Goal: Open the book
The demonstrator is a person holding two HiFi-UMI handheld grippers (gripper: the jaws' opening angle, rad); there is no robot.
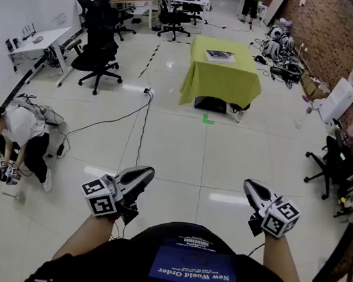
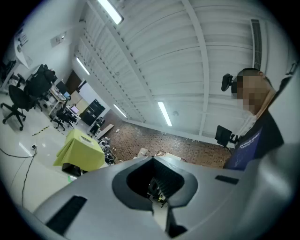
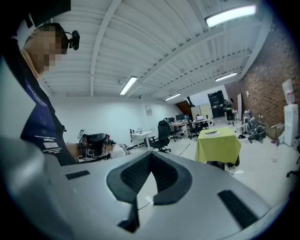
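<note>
A closed book (image 1: 220, 56) lies on a table draped in a yellow-green cloth (image 1: 222, 79), far across the room. The same table (image 3: 218, 146) shows in the right gripper view with the book (image 3: 209, 132) on top, and small at the left in the left gripper view (image 2: 79, 149). My left gripper (image 1: 145, 174) and right gripper (image 1: 253, 187) hover close to my body, well short of the table. Both are shut with nothing between their jaws.
Black office chairs (image 1: 100, 49) and white desks (image 1: 37, 42) stand at the left. A person (image 1: 23, 137) crouches on the floor at the left. A cable (image 1: 116, 121) runs over the white tiles. Another chair (image 1: 334, 165) and clutter line the brick wall (image 1: 330, 36) at the right.
</note>
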